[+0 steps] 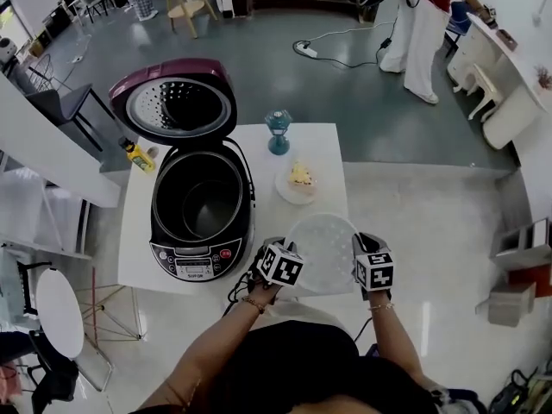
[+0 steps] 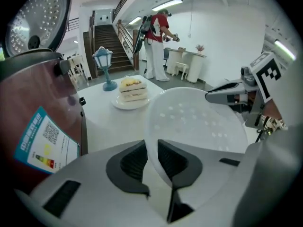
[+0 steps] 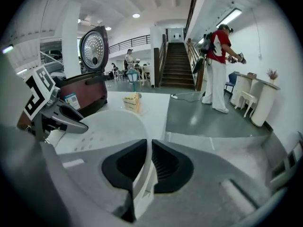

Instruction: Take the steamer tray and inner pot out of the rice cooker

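The white perforated steamer tray hangs low over the front right of the white table, held by its rim from both sides. My left gripper is shut on its left rim and my right gripper on its right rim. In the left gripper view the pads pinch the tray wall. The right gripper view shows the same grip on the tray. The rice cooker stands open at the left, its lid up and the dark inner pot inside.
Behind the tray a plate with a slice of cake sits on the table, and a blue lantern ornament stands at the far edge. A yellow bottle lies by the cooker's left. A person stands far back.
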{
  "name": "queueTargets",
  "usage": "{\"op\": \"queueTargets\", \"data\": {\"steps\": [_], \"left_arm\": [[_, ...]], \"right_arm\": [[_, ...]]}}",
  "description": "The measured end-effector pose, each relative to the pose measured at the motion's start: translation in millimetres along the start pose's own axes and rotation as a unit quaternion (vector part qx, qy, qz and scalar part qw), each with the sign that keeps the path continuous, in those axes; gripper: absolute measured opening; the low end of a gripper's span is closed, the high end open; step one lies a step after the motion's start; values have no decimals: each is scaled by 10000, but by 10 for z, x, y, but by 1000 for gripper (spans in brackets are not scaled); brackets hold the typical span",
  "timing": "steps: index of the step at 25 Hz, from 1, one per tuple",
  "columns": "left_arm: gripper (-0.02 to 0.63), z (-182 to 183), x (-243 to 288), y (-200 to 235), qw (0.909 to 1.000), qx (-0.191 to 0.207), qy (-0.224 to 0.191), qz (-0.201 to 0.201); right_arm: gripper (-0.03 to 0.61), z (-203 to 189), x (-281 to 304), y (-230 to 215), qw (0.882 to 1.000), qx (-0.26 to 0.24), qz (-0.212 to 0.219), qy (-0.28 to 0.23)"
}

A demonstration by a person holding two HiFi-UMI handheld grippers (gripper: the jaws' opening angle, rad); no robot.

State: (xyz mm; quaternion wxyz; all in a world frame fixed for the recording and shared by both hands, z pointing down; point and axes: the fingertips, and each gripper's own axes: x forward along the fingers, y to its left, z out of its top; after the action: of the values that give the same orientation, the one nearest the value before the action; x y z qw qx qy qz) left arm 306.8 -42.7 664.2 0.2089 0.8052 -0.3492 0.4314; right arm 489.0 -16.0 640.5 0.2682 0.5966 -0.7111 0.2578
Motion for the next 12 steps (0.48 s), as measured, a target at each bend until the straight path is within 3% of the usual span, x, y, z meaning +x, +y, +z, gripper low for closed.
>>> {"op": "queueTargets", "data": {"steps": [6, 12], "left_arm": [[69, -11, 149, 12, 9996, 164, 196, 108], [81, -62, 256, -36, 9992, 296, 262, -55]], "right_arm": [[41, -145, 189, -31, 9996, 34, 58, 280], [42, -229, 262, -74, 9990, -87, 34, 432]]}}
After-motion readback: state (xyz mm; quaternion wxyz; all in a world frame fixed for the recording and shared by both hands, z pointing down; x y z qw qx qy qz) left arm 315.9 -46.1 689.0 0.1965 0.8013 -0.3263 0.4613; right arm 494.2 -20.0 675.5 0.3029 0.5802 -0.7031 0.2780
